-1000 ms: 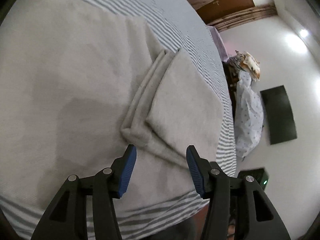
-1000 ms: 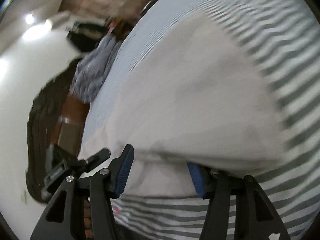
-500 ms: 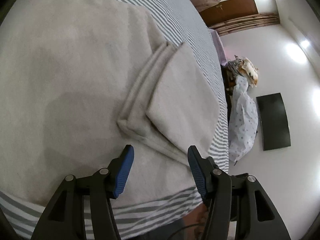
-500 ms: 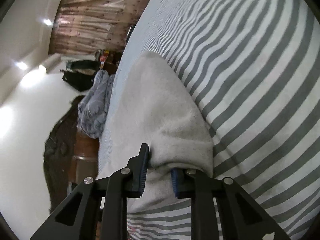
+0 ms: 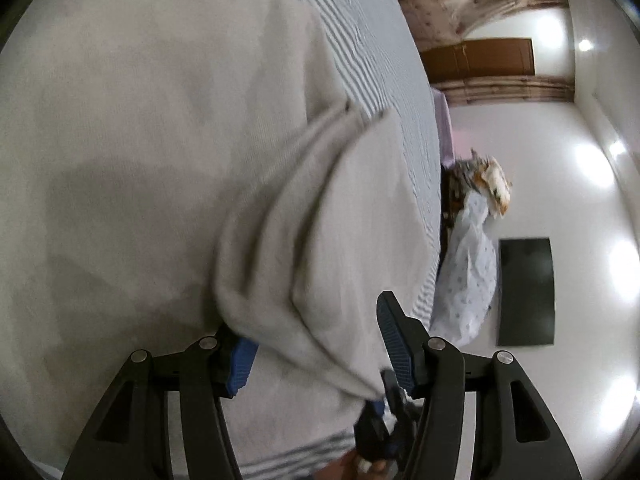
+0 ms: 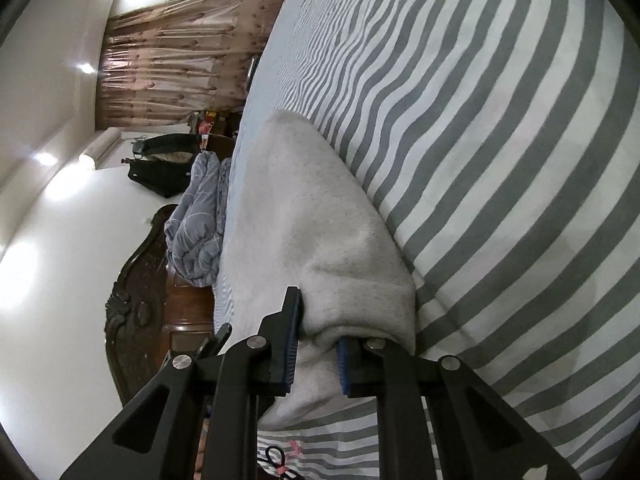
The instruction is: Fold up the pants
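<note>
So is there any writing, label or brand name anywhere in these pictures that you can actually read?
None can be read.
Pants: plain light grey, no tag or print showing.
Striped bedsheet: stripes only; a small pink and black mark near its lower edge looks like embroidery, too small to tell if it holds letters.
Dark panel on the wall: blank.
Items by the curtain: too small and blurred to read.

The pants [image 6: 320, 240] are matt, fuzzy pale-grey knit cloth, lying on a smooth woven sheet [image 6: 500, 140] with grey and white stripes. Each gripper [image 6: 316, 344] is matt black plastic with ribbed blue pads [image 5: 390, 334] and shiny metal rivets. The carved headboard [image 6: 140, 300] is glossy dark wood.
</note>
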